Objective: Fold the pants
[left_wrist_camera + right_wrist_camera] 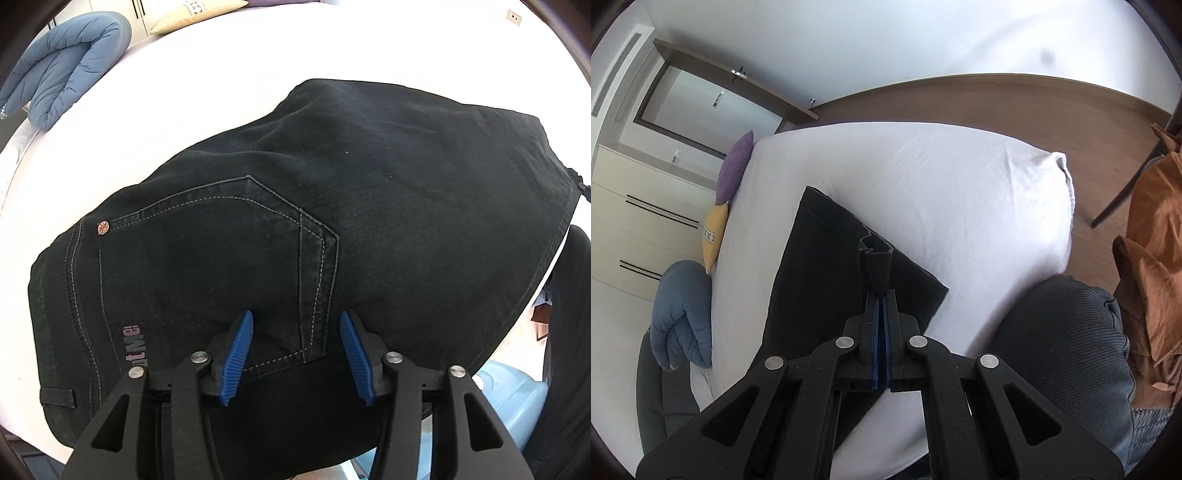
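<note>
Pants (332, 206) of black denim lie on the bed (923, 177), which we see covered in a smooth white sheet; in the left wrist view they spread across its near edge, with the seat upward. We make out a five-sided back pocket (221, 266) outlined in pale double stitching, a small round red rivet (103, 227) at its corner and pinkish lettering (133, 347) beside the seam.

Our left gripper (296, 350) hovers over the pocket with its ribbed blue pads (236, 358) apart, and no cloth sits between them.

Our right gripper (881, 317) has its jaws pressed together on a folded bit of the black fabric, apparently a hem, which sticks up in a narrow crumpled tab beyond the tips. Below it a folded stretch of the pants lies slantwise on the sheet, toward the bed's left edge.

Along that left edge rest a purple cushion (735, 168), a yellow cushion (713, 236) and a puffy quilted blue blanket (683, 314) rolled into a bundle. Near the right corner we see a dark ribbed knee (1067, 343), and orange cloth (1156, 258) hangs further right.
</note>
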Action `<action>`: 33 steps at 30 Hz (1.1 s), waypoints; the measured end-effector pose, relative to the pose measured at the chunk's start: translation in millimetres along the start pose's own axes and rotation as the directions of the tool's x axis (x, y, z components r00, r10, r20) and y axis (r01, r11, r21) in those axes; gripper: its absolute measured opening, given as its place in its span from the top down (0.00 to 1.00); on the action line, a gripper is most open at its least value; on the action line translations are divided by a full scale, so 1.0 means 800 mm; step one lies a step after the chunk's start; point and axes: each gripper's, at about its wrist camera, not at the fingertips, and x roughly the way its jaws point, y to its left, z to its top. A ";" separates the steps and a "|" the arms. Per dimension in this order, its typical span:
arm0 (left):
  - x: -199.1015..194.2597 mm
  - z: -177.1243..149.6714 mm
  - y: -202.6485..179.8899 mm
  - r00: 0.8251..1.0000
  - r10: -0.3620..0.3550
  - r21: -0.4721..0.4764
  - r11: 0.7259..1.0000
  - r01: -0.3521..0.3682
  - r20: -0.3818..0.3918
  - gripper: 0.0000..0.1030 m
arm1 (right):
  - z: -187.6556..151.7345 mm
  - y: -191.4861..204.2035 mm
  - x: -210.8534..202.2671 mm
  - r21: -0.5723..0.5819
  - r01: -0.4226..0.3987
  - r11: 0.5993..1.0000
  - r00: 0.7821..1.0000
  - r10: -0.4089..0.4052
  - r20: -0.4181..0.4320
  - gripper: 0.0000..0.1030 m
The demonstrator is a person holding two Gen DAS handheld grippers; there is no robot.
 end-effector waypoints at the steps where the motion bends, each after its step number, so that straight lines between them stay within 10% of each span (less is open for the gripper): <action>1: -0.001 -0.001 -0.004 1.000 0.004 0.004 1.000 -0.004 -0.001 0.45 | -0.007 -0.006 0.001 -0.001 0.007 1.000 1.000 -0.007 -0.003 1.00; 11: -0.002 -0.004 -0.002 1.000 0.011 -0.027 1.000 -0.011 0.013 0.33 | -0.046 -0.046 0.053 0.074 0.031 0.997 0.997 -0.026 -0.068 0.91; 19: -0.025 -0.012 -0.025 0.997 -0.022 -0.033 0.999 0.025 0.079 0.28 | -0.002 0.009 -0.008 -0.099 0.095 0.990 0.993 -0.088 0.080 0.89; 25: -0.029 0.007 -0.043 0.991 -0.056 -0.046 0.997 0.062 0.123 0.27 | 0.009 0.105 0.057 -0.369 -0.080 0.926 0.995 0.055 -0.079 0.89; 29: -0.021 0.021 -0.042 0.988 -0.062 -0.092 0.993 0.075 0.139 0.27 | 0.015 0.138 0.132 -0.438 -0.138 0.888 0.970 0.032 -0.241 0.89; 33: -0.006 0.028 -0.037 0.990 -0.038 -0.122 0.991 0.054 0.133 0.26 | 0.022 0.127 0.202 -0.488 -0.022 0.872 0.968 -0.104 -0.229 0.97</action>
